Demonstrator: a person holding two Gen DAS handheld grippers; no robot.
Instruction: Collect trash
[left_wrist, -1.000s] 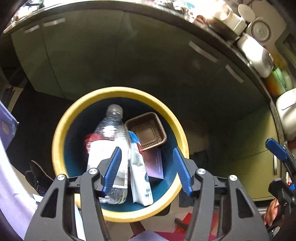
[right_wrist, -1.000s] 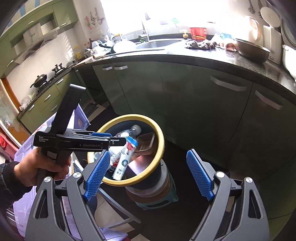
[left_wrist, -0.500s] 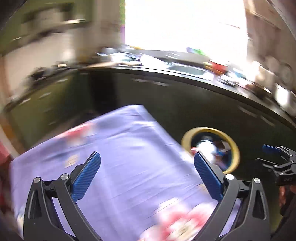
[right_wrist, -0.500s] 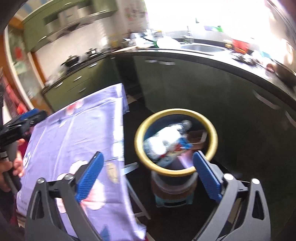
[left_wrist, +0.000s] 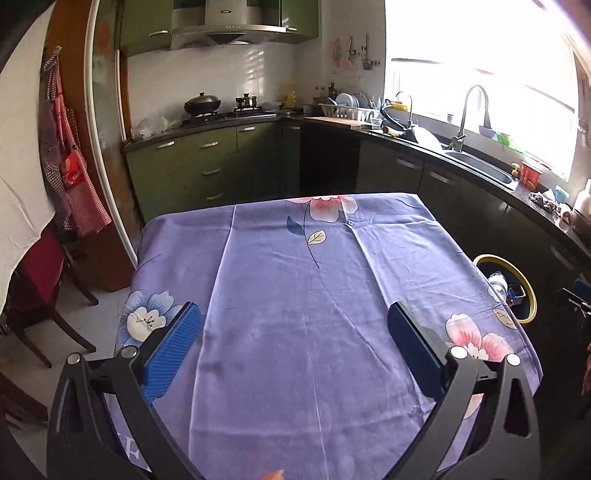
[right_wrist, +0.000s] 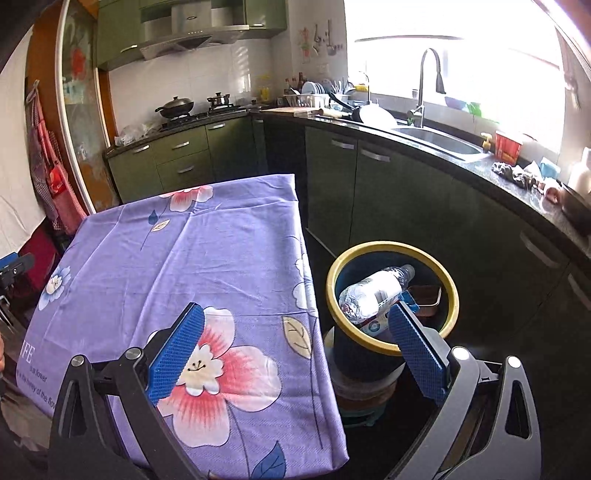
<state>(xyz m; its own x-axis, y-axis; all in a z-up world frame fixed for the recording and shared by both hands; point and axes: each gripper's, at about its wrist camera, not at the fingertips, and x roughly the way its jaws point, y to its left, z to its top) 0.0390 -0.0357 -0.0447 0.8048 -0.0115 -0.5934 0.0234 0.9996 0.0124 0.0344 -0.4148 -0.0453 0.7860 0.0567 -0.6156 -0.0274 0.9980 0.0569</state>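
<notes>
A dark bin with a yellow rim (right_wrist: 391, 246) stands on a stool right of the table. In it lie a clear plastic bottle (right_wrist: 373, 293), a brown tray (right_wrist: 430, 295) and a white-and-blue packet (right_wrist: 373, 326). My right gripper (right_wrist: 295, 310) is open and holds nothing, hovering above the table's right edge with its right finger in front of the bin. Over the purple flowered tablecloth (left_wrist: 295, 277) my left gripper (left_wrist: 293, 310) is wide open with only bare cloth between its fingers. The bin (left_wrist: 530, 295) shows at that view's right edge, partly hidden by the table.
A dark counter (right_wrist: 480, 173) with a sink (right_wrist: 439, 142) curves behind the bin above green cabinets (left_wrist: 207, 170). A red chair (left_wrist: 37, 280) stands left of the table. Dark floor lies between table, bin and cabinets.
The left gripper swung away from above the bin to over the table, and its jaws widened. The right gripper drew back and turned left, its jaws also widening. The packet now lies in the bin.
</notes>
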